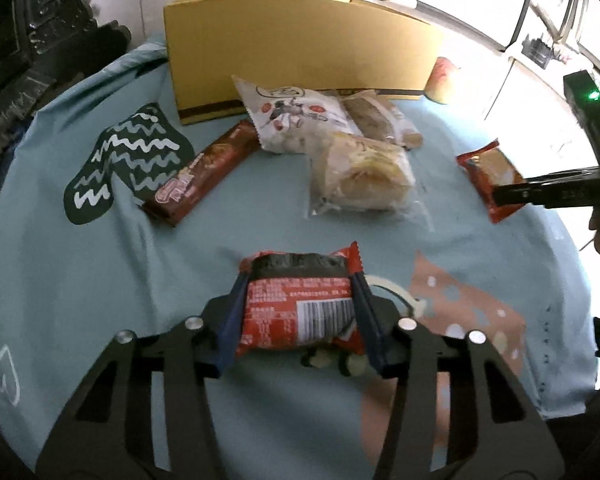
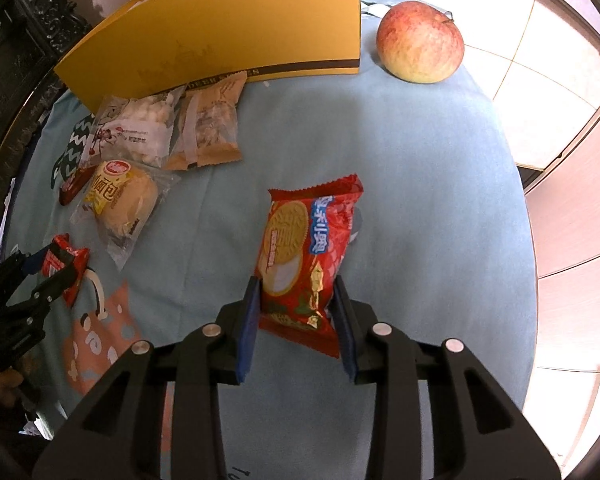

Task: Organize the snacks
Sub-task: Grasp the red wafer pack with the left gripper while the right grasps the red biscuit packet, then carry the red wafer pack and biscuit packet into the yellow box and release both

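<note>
**Inspector:** Left gripper (image 1: 300,280) first.

**Assistant:** Clenched on a red snack packet (image 1: 298,308), barcode side up. Both blue pads press its sides, and it sits near the front of the blue tablecloth (image 1: 80,280).

**Inspector:** Right gripper (image 2: 296,284)?

**Assistant:** Grasping a red biscuit packet (image 2: 306,256) by its lower end, a pad against each side. The packet stands out forward over the cloth. Whether it touches the cloth, I cannot tell.

**Inspector:** Further out?

**Assistant:** Between the two packets lies a bread roll in clear wrap (image 2: 120,204). Behind it are a white bag of small round pieces (image 2: 138,128) and a tan wrapped snack (image 2: 210,124), touching side by side. A brown chocolate bar (image 1: 204,172) lies left of the white bag.

**Inspector:** The rear?

**Assistant:** A yellow box (image 2: 228,28) stands upright behind the bags. An apple (image 2: 420,40) rests just beside the box's right end, apart from the snacks.
</note>
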